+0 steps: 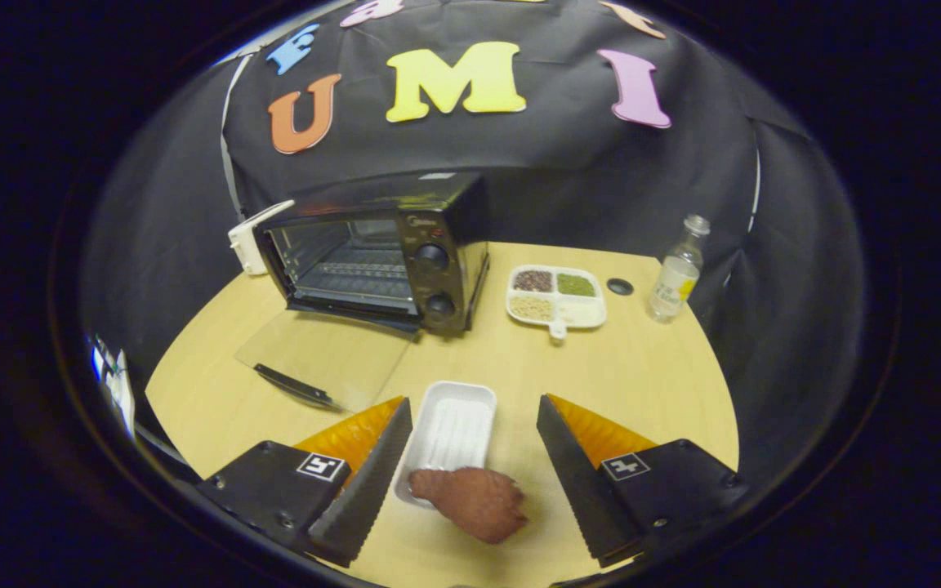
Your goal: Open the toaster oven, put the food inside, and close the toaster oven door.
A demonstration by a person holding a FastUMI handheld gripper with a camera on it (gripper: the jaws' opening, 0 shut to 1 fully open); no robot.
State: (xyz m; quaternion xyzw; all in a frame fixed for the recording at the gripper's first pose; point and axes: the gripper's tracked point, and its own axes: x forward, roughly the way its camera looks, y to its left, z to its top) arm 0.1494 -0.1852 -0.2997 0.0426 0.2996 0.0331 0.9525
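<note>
Pale wood makes up the round tabletop (642, 384), and on it, beyond the fingers, stands the black toaster oven (376, 253) with its glass door (323, 359) already swung down flat onto the table, the dark handle at its near edge and the wire rack visible inside. The gripper (474, 453) is spread wide and grips nothing; its fingers stand well apart on either side of a shallow white foam tray (450, 429). The food, a reddish-brown lump of meat with a rough surface (474, 502), lies half on the near end of that tray and half on the table, between the fingers and nearer the camera than their tips.

By its look the lump is light and somewhat soft, likely a model piece, with a texture that should not slip much; I judge it safest to pinch it across its thick middle, not at the thin end resting on the tray. The tray is flimsy and may slide or lift with it. Opening is done; loading and closing remain.

To the right of the oven sit a white divided dish of grains (556, 296) and a small clear bottle (676, 273), well clear of the path
</note>
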